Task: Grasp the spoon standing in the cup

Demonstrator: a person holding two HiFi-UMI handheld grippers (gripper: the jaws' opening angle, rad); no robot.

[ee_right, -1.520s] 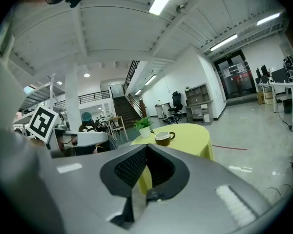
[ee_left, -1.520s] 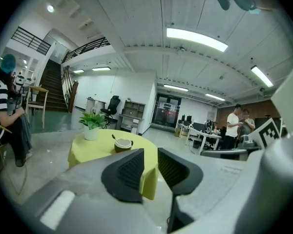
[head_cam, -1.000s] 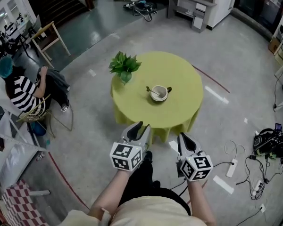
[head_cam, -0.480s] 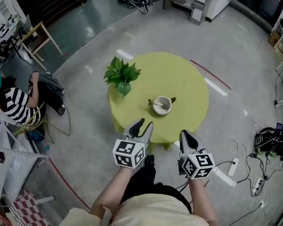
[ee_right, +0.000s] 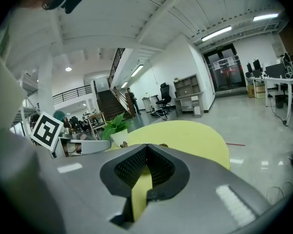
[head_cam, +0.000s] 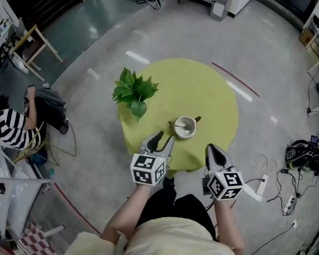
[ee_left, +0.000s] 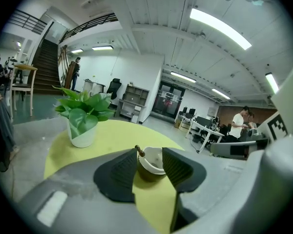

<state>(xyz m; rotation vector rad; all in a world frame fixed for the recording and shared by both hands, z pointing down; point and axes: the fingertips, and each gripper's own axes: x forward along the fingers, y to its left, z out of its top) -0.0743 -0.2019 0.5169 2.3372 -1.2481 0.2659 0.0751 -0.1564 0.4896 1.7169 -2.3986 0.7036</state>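
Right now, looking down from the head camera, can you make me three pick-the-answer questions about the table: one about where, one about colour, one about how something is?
1. In the head view, where is the leafy green plant in its white pot compared with the round white-lined cup?
A left of it
B right of it
C on the floor
2. What colour is the round table's cloth?
A red
B yellow-green
C blue
3. How is the thin spoon?
A lying on the cloth
B standing in the cup
C on the floor
Answers: A, the plant sits left of the cup; B, the cloth is yellow-green; B, its handle pokes over the rim.
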